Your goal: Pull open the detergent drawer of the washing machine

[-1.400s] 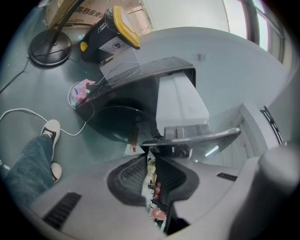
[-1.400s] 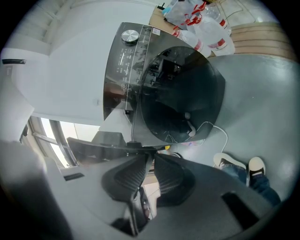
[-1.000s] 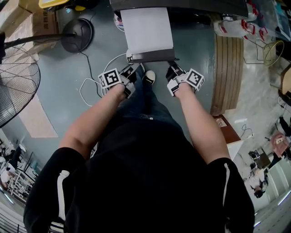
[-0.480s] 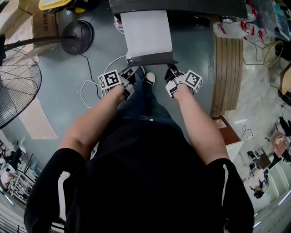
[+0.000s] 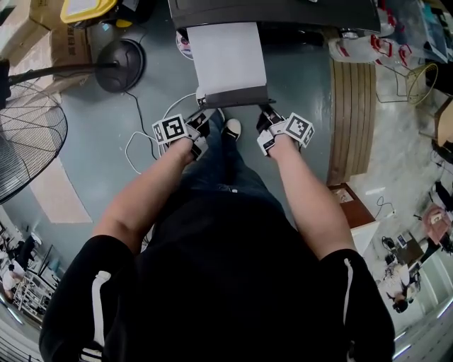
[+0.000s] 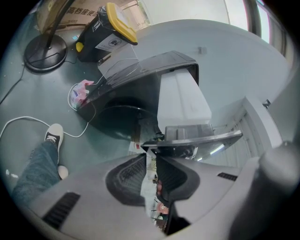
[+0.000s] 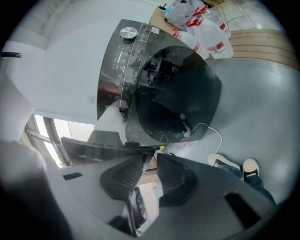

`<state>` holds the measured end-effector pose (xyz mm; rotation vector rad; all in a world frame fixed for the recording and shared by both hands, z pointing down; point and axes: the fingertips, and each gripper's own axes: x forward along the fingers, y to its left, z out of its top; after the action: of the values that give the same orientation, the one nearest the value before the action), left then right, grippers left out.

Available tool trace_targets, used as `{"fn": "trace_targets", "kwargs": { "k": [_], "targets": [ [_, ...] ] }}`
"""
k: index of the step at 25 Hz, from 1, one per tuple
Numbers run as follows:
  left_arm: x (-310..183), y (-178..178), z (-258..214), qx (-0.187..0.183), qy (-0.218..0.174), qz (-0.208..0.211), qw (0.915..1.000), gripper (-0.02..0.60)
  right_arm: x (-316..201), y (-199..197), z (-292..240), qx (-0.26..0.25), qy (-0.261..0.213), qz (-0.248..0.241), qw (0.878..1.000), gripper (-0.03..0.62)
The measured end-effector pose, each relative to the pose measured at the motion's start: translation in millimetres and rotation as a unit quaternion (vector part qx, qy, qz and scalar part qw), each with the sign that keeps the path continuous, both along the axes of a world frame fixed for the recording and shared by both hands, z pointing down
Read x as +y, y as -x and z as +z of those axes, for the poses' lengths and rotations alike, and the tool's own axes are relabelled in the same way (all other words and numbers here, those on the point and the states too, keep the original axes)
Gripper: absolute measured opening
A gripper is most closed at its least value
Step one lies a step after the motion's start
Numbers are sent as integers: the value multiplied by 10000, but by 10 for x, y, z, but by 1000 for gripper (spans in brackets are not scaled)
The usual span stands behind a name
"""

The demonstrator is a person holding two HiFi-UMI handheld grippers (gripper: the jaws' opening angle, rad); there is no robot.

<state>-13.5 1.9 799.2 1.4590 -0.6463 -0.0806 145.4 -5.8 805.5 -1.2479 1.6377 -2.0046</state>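
Head view: the detergent drawer (image 5: 228, 56) already stands well out of the washing machine (image 5: 283, 10), with its white tray bare. The left gripper (image 5: 202, 117) sits at one end of the drawer's dark front panel (image 5: 233, 95) and the right gripper (image 5: 266, 117) at the other.

Left gripper view: the jaws have just been opening. Only a narrow slit shows between the ribbed pads, with nothing in it, and the panel lies just past the tips.

Right gripper view: these jaws have just been opening too, and stand wider. The gap is empty and the panel's edge is right at the tips.

I'd call the pull done and the release under way. The next move calls for drawing both grippers straight back, clear of the panel, without nudging the drawer in again.
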Motion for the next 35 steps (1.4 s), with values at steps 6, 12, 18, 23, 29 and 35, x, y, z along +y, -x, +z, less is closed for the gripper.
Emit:
{"fn": "trace_targets", "kwargs": {
  "k": [6,12,18,23,29,35],
  "targets": [
    [48,55,41,-235,16,347,9991,80,6,-17,5,243,40,-227,9994,118],
    [99,259,31,-449,-2,531,9976,86,48,-77,-59,452,29,-423,9981,121],
    [100,547,29,-1051,-104,684,9921,95,102,-285,-135,1035,-7,-727,9920,123],
    [-63,723,-125,-1290,-419,614,9889,95,38,-460,-300,1450,-131,-713,9868,123],
    [-298,852,-422,-1392,-816,369,9862,95,-135,-579,-627,1875,-435,-643,9792,123],
    [-525,965,-744,-1622,-1351,345,9769,95,-285,-724,-925,2462,-732,-605,9645,121]
  ]
}}
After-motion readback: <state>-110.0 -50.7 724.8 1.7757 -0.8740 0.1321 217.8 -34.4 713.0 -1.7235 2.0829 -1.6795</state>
